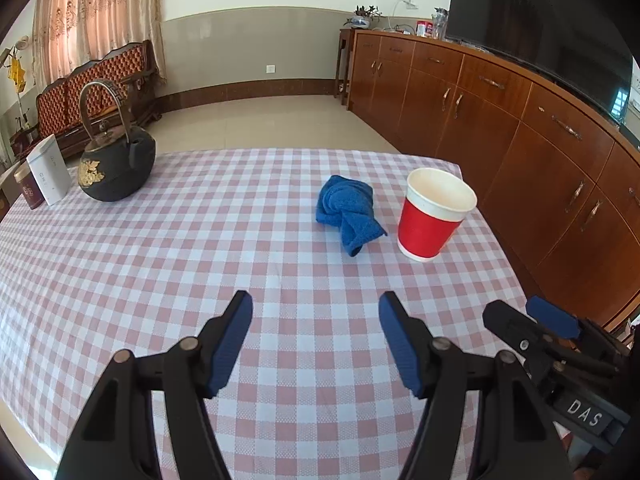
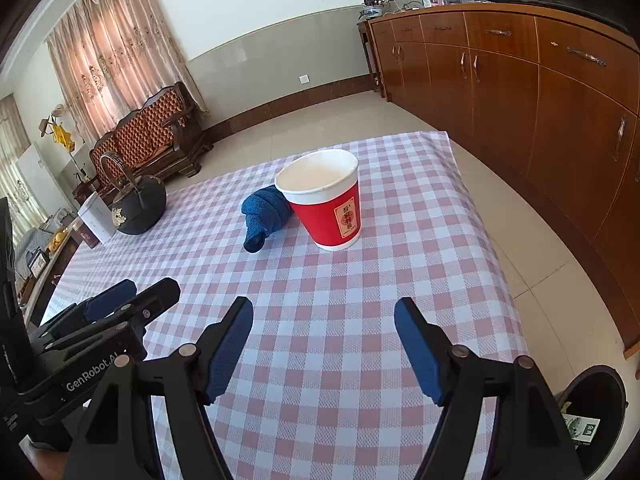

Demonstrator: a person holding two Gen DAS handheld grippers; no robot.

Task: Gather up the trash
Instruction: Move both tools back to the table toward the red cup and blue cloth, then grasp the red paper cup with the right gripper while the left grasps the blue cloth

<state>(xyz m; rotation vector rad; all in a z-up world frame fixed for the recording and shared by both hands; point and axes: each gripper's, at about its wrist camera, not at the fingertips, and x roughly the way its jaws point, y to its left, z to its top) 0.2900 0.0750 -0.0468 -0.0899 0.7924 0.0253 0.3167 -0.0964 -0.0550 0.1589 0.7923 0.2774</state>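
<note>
- Left tongs and right tongs: both released, nothing between them, above table.
- Red cup upright, touching crumpled blue cloth.

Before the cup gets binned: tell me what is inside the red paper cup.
The red paper cup stands upright on the checked tablecloth. Its white inner wall is visible and looks bare. The rim hides the bottom in both views, so dregs or small scraps there cannot be ruled out.

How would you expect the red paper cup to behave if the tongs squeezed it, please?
The red paper cup looks empty and thin-walled, so probably light and easily crushed. It is narrower at the base, so a sideways nudge may tip it.
</note>
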